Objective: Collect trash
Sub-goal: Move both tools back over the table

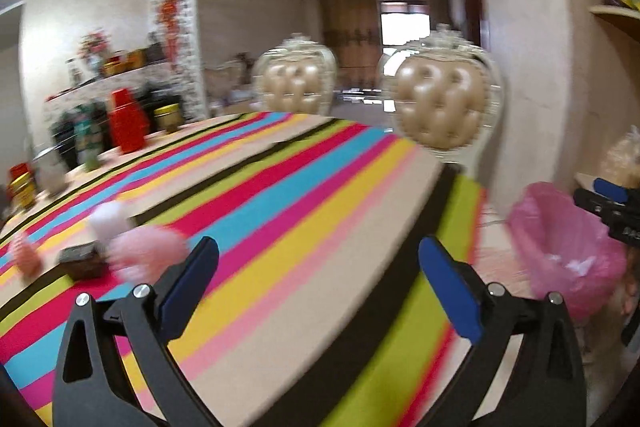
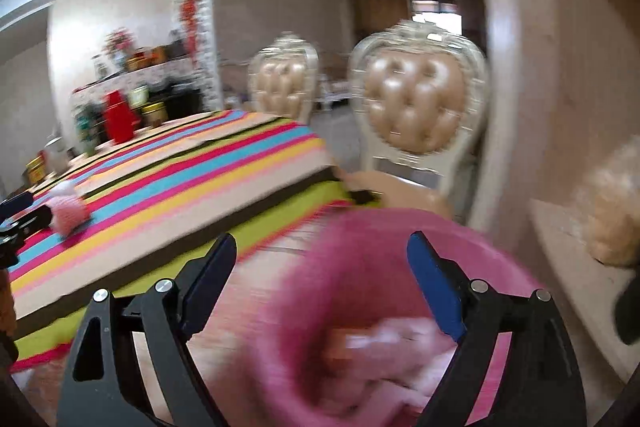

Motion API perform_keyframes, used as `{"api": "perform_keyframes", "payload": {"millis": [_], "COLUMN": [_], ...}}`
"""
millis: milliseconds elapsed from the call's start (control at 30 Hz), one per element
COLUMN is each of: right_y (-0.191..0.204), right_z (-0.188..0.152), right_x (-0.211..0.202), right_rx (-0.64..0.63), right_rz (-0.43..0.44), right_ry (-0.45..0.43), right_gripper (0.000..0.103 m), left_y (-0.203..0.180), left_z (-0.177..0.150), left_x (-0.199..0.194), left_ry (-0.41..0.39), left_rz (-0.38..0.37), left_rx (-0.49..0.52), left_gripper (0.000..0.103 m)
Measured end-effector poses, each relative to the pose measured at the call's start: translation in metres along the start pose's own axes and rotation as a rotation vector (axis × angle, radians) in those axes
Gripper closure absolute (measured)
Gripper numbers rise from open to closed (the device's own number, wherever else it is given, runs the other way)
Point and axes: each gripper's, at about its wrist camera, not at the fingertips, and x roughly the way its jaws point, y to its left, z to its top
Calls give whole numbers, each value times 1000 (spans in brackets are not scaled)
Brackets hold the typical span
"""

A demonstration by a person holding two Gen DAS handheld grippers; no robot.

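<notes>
My left gripper (image 1: 318,259) is open and empty above the striped tablecloth (image 1: 280,187). To its left lie a pink crumpled wad (image 1: 148,251), a white wad (image 1: 108,217), a dark small box (image 1: 82,259) and an orange piece (image 1: 26,255). A bin with a pink bag (image 1: 564,247) stands off the table's right edge, with pale trash inside. My right gripper (image 2: 320,267) is open and empty directly above that bin (image 2: 360,307); blurred pale trash (image 2: 384,347) lies in it. The pink wad (image 2: 70,213) also shows in the right wrist view. The right gripper also shows at the left view's right edge (image 1: 608,203).
Two cream tufted chairs (image 1: 444,99) (image 1: 296,83) stand at the table's far side. A red container (image 1: 128,123), tins and bottles line the table's far left edge. A wall (image 2: 560,87) and a ledge with a tan bag (image 2: 612,203) are to the right.
</notes>
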Motion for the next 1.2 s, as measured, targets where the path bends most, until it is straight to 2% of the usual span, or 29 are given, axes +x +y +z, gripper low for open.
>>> {"api": "perform_keyframes", "payload": {"millis": [67, 367, 567, 733, 833, 967, 1100, 1200], "right_y": [34, 239, 352, 405, 426, 443, 441, 431], "right_z": [3, 2, 0, -1, 0, 1, -1, -2], "right_x": [4, 42, 78, 110, 132, 162, 178, 172], "right_rx": [-44, -274, -373, -414, -420, -384, -325, -320], "right_rz": [60, 363, 464, 455, 452, 433, 461, 504], "right_ry": [9, 98, 182, 235, 272, 327, 385, 378], "right_gripper": [20, 19, 16, 16, 16, 16, 16, 16], "left_y": [36, 181, 262, 308, 332, 336, 329, 323], "left_z": [-8, -43, -57, -75, -85, -87, -86, -85], "left_x": [-9, -32, -29, -39, -42, -50, -45, -40], "left_ry": [3, 81, 122, 83, 129, 115, 135, 137], "left_rz": [57, 316, 470, 573, 580, 628, 600, 600], "left_rx": [-31, -120, -220, -346, -441, -446, -442, -422], "left_gripper": [5, 5, 5, 5, 5, 5, 5, 5]}}
